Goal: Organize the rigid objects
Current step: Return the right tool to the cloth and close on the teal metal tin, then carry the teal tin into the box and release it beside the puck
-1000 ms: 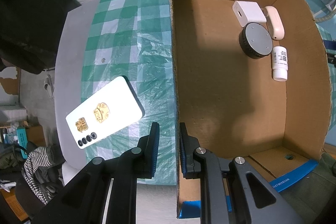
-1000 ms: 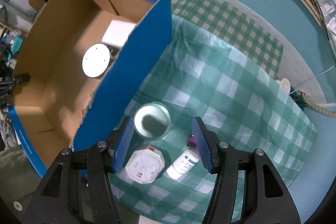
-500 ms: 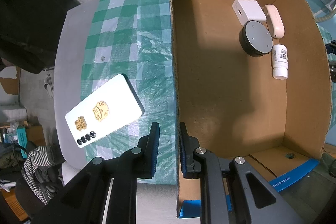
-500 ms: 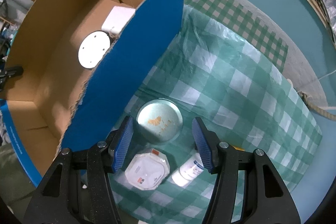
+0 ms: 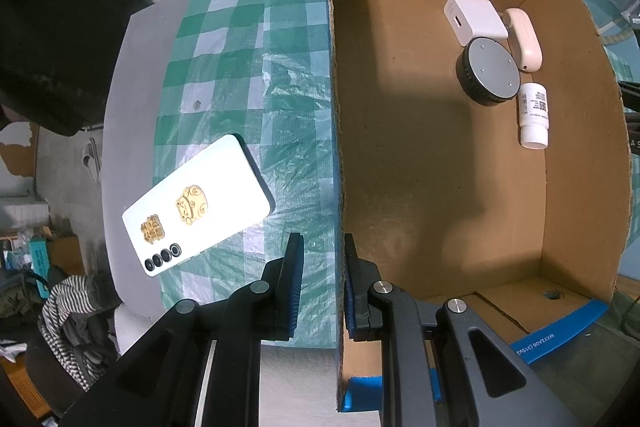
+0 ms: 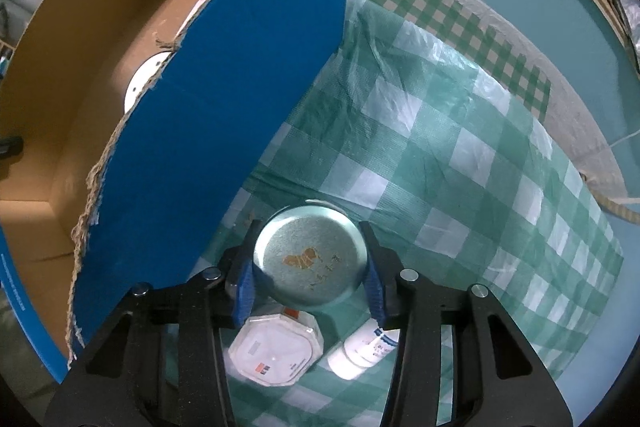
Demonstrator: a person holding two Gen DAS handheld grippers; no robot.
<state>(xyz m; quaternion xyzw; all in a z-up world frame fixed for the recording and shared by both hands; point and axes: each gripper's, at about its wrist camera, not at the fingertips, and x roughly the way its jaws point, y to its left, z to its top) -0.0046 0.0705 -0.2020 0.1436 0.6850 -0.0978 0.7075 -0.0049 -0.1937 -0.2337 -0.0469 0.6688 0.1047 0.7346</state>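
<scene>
The round tin (image 6: 311, 258) sits between the right tool's (image 6: 310, 281) blue pads, whose jaws have just been closing and now touch its rim. The cardboard box (image 6: 224, 99) stands beside it; the left tool (image 5: 321, 289) pinches that box's wall (image 5: 335, 131).

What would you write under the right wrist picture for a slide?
Right gripper, jaws just closing, straddles a round tin on the checked cloth beside the blue cardboard box.

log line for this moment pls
left gripper: shut on box wall | right gripper: jaws just closing, pads at round tin | inside box: charger, puck, bottle
</scene>
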